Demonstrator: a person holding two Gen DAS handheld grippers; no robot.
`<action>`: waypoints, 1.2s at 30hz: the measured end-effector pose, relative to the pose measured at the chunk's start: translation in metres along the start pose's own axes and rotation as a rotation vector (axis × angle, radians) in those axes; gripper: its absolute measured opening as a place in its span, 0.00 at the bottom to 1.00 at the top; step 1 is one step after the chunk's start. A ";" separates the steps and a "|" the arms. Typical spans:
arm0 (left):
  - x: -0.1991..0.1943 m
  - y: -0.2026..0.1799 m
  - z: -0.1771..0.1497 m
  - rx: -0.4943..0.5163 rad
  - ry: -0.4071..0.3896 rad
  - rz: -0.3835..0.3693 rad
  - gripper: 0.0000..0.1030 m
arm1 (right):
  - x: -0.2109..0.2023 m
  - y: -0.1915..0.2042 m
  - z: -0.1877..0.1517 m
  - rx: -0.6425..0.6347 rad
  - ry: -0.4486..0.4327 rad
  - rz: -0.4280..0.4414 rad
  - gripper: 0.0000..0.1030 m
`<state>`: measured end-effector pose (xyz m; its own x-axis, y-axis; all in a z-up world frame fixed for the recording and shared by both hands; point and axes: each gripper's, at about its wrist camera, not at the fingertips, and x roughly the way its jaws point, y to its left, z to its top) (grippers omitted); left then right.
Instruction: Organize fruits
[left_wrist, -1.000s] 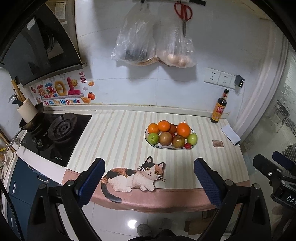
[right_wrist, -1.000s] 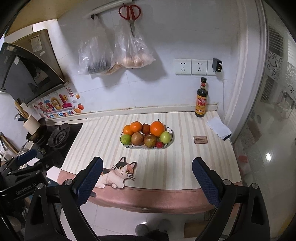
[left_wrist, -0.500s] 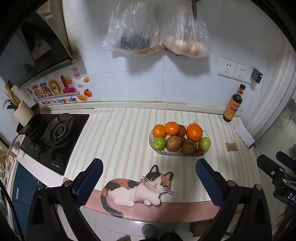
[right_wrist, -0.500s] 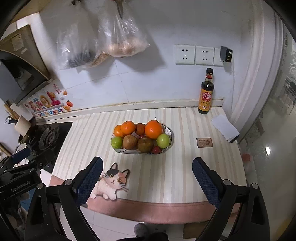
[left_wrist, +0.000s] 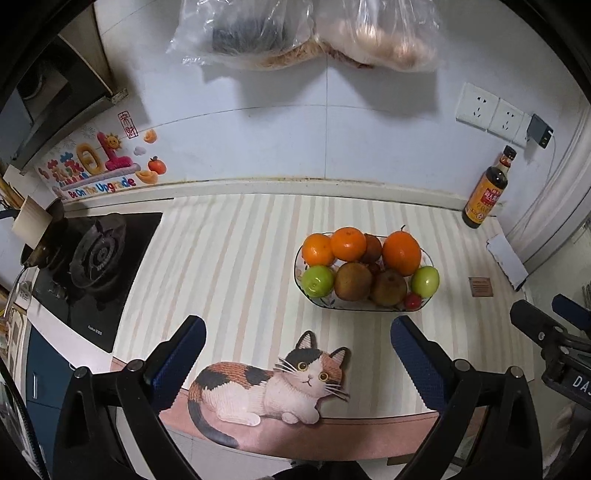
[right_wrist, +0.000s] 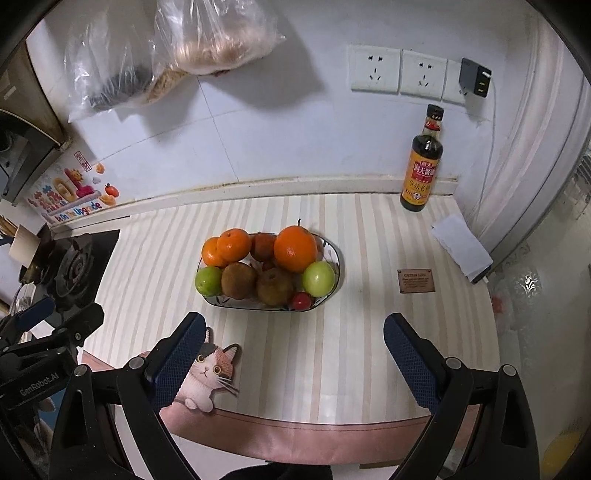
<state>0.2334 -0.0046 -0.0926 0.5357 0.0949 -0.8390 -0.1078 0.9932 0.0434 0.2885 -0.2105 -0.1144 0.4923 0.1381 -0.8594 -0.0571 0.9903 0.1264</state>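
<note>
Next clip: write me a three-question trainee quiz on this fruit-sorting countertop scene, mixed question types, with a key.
1. True or false: the dark soy sauce bottle with the yellow label stands inside the oval patterned fruit dish.
2. How many green apples lie in the dish?
A. one
B. two
C. four
3. Fill in: the jaws of the left gripper and the right gripper are both ____, with nothing between them.

Key
1. False: it stands apart, near the wall.
2. B: one green apple at the dish's left end, one at its right.
3. open
</note>
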 end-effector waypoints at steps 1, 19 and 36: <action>0.002 -0.002 0.000 0.003 0.005 -0.004 1.00 | 0.003 0.000 0.001 0.000 0.007 0.001 0.96; 0.015 -0.006 0.007 0.007 0.027 -0.019 1.00 | 0.011 -0.004 0.002 0.010 0.030 0.012 0.96; 0.014 -0.005 0.006 0.012 0.028 -0.014 1.00 | 0.013 0.002 0.000 -0.001 0.036 0.001 0.96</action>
<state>0.2458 -0.0083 -0.1013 0.5132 0.0795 -0.8546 -0.0903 0.9952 0.0383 0.2950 -0.2064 -0.1256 0.4605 0.1391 -0.8767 -0.0580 0.9902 0.1267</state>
